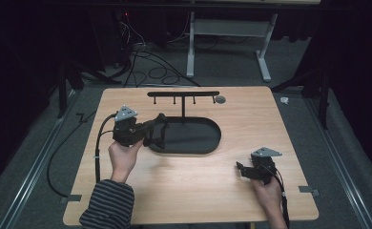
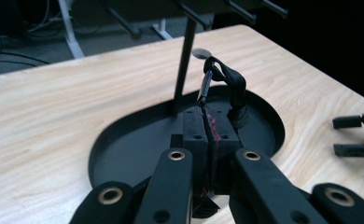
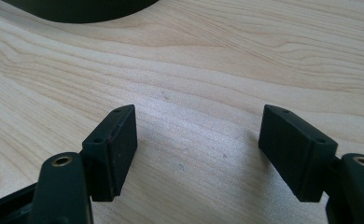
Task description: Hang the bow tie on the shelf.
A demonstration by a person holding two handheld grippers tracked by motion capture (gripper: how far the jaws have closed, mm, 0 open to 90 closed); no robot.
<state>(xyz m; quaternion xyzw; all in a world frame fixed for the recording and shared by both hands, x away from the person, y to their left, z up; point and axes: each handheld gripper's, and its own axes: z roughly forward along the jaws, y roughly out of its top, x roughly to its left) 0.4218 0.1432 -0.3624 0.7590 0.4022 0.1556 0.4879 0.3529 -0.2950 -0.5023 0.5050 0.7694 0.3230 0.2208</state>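
Partly hidden between my left tongs (image 2: 211, 140), a strapped item (image 2: 227, 86) stays unclear, pinched above the tray (image 2: 124, 144); right tongs (image 3: 199, 149) gape beside it, empty.

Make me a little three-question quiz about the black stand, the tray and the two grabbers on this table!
1. True or false: the left gripper is shut on a thin item with a black strap.
2. How do the right gripper's jaws stand? A) wide apart with bare table between them B) clamped on the strap C) gripping the rack
3. Fill in: the rack's post rises from a black oval ____.

Key: 1 true; 2 A; 3 tray.
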